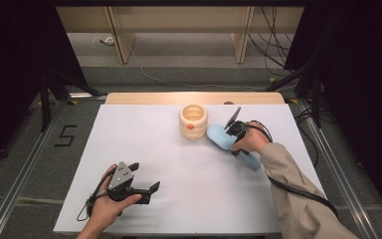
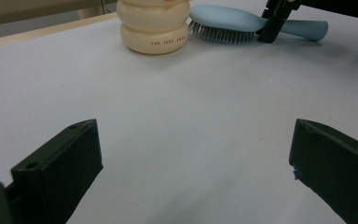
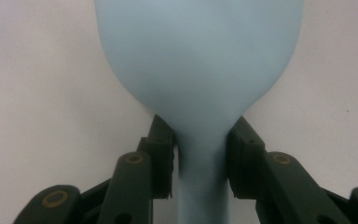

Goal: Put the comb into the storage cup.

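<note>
The white table [image 1: 189, 199] spreads smooth and matte before me, a pale wooden edge along its far side and grey floor around it, with wide bare room across the middle. My left gripper [image 1: 142, 179] rests near the front edge, jaws spread wide on nothing. The light blue hairbrush [image 1: 225, 139], smooth plastic, lies bristles down beside the cream ribbed jar [image 1: 193, 121]. My right gripper [image 3: 200, 158] clamps its narrow neck.

hairbrush [image 1: 227, 140] on table [image 1: 144, 144], right of jar [image 1: 193, 122]; left claw [image 1: 144, 179] near front-left edge
</note>
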A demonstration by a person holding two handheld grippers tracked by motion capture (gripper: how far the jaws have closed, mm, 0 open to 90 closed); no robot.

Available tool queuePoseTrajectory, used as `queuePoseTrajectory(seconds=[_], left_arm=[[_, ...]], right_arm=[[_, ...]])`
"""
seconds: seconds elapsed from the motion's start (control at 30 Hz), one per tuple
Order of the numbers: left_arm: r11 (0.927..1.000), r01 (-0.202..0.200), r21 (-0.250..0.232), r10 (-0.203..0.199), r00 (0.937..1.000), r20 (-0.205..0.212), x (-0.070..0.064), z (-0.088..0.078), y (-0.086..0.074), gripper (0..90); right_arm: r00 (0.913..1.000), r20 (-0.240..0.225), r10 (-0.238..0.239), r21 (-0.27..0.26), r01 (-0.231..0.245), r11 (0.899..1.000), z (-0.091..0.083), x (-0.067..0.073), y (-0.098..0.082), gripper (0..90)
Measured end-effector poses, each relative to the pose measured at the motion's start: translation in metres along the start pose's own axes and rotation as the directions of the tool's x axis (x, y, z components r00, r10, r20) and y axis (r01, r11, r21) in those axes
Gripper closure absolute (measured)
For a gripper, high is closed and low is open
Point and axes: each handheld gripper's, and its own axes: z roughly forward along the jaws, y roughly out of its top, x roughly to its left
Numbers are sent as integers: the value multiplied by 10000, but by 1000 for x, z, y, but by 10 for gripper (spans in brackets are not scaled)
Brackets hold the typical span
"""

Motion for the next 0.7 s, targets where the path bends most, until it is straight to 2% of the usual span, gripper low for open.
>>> queuePoseTrajectory(seconds=[0.13,0.43,0.6,0.7], left_arm=[[10000,-1,9,1,10000,-5,0,0,0,19],[10000,7,6,-7,10000,-11,0,0,0,21],[10000,13,0,-13,10000,-13,0,0,0,21],[10000,14,9,-14,10000,-11,0,0,0,22]], right_arm=[[9995,-22,310,-36,-310,9995,0,1,-1,697],[9989,-44,474,-223,-475,9986,-1,1,-3,701],[9970,-115,763,-486,-767,9959,-1,-1,-7,701],[9971,-73,757,-629,-760,9951,-2,-2,-9,702]])
